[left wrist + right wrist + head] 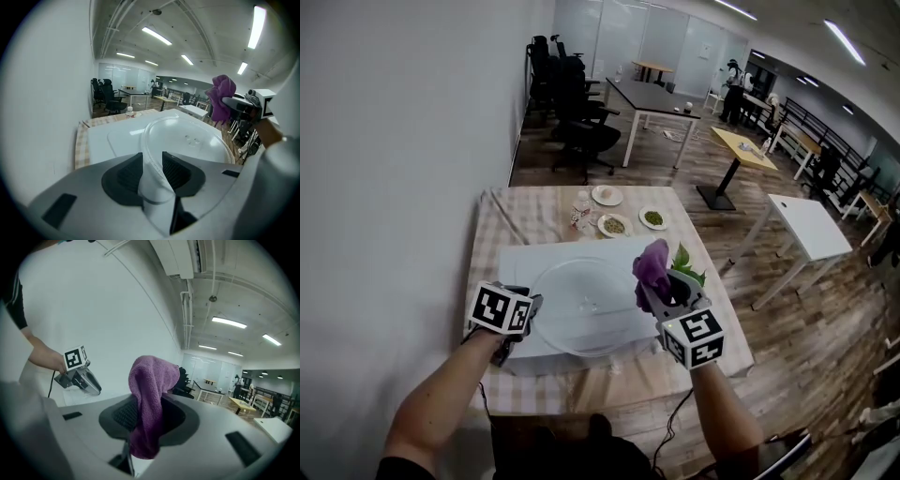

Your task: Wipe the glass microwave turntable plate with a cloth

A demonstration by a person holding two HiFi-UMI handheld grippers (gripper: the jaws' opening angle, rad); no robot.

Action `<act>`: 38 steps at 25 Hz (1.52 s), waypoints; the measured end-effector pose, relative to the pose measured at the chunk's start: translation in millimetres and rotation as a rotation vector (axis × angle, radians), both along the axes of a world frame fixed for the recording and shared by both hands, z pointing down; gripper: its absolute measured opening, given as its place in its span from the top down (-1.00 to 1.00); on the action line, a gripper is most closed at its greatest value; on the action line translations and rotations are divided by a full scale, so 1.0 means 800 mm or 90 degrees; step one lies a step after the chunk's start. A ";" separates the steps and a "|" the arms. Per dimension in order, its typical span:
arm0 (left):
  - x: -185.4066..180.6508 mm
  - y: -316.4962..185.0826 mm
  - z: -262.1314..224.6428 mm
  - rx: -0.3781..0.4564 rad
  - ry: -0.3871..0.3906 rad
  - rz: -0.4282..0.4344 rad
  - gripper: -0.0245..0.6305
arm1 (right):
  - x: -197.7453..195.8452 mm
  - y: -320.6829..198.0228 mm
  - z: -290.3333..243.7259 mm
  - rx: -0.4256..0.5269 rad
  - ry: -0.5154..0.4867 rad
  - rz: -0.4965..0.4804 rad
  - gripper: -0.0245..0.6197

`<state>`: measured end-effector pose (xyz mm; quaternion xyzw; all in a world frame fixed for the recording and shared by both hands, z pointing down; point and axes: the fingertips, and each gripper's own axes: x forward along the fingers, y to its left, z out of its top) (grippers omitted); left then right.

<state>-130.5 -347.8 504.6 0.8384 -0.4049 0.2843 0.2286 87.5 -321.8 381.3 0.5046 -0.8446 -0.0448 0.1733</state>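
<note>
The clear glass turntable plate (586, 305) lies flat on a white board (520, 258) on the checked tablecloth. My left gripper (528, 317) is at the plate's left rim. In the left gripper view the rim of the plate (187, 140) runs through the gap of the left gripper (152, 171), whose jaws stand apart and do not clamp it. My right gripper (652, 289) hovers over the plate's right edge, shut on a purple cloth (653, 265). That cloth (150, 399) sticks up out of the right gripper (150, 420) and droops over its jaws.
Three small dishes (614, 225) and a small bottle (581, 208) stand behind the board. Green leaves (684, 262) lie by the board's right edge. A white wall (394, 187) runs close along the table's left side. Office tables and chairs (581, 131) fill the room beyond.
</note>
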 end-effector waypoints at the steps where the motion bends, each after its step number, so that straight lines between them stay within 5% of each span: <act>1: 0.000 0.000 0.001 -0.002 -0.003 -0.007 0.51 | -0.001 -0.007 0.003 -0.003 0.018 -0.016 0.57; 7: 0.002 -0.001 0.000 -0.009 -0.021 -0.036 0.52 | -0.021 -0.043 0.036 -0.027 0.125 -0.124 0.56; 16: -0.008 0.001 0.001 -0.047 -0.028 -0.059 0.37 | -0.037 -0.074 0.107 -0.060 0.262 -0.200 0.56; 24: -0.009 0.008 -0.001 -0.059 -0.051 -0.056 0.25 | -0.046 -0.078 0.123 -0.079 0.259 -0.214 0.57; 31: 0.006 0.016 -0.003 -0.092 -0.053 -0.009 0.58 | -0.054 -0.077 0.126 -0.085 0.238 -0.210 0.57; 38: 0.003 0.012 0.005 -0.112 -0.040 -0.019 0.50 | -0.052 -0.076 0.127 -0.089 0.221 -0.213 0.57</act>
